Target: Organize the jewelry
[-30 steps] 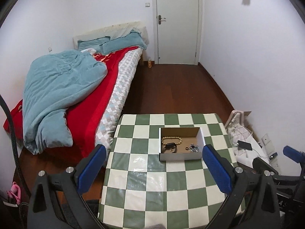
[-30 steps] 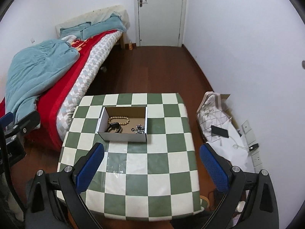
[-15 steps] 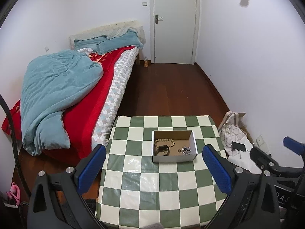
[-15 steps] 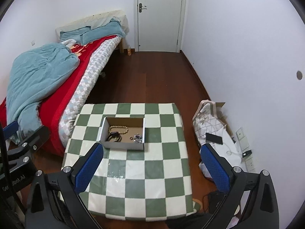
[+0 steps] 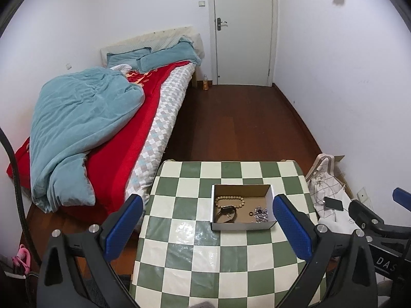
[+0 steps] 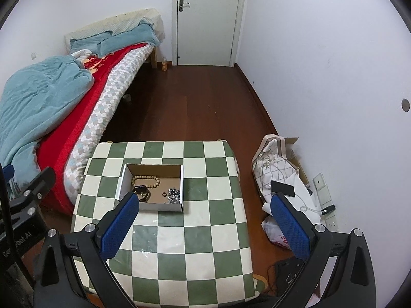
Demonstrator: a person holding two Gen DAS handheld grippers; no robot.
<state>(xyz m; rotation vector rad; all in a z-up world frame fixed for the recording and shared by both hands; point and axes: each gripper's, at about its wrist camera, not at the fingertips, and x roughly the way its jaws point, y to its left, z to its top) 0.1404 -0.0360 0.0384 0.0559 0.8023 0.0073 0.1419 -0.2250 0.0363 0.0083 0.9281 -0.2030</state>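
Bed (image 5: 97, 118): is being seen at the far left, covered by a red sheet and a rumpled teal blanket (image 5: 77, 128).
Left gripper (image 5: 205, 228): is being held high above the desk, its blue pads spread wide with nothing between them.
Desk (image 5: 179, 256): is being covered by a green-and-white checked cloth (glossy in the middle).
Cardboard box (image 5: 241, 227): is being seen resting open on the far half of the desk, well apart from both grippers.
Beaded bracelet (image 5: 229, 201): is being kept in the box's back-left part, just beside a dark strap-like piece (image 5: 226, 214) in front of it.
Small ring (image 5: 250, 213): is being seen on the box floor, between the dark piece and the silver chain pile (image 5: 260, 214) at the right.
Right gripper (image 6: 203, 227): is being held above the near half of the desk, its pads likewise spread wide and empty (its left pad is overlapping the box's front-left corner in view).
Phone (image 6: 282, 188): is being seen lying on a white bag (image 6: 280, 169) on the floor, right of the desk.
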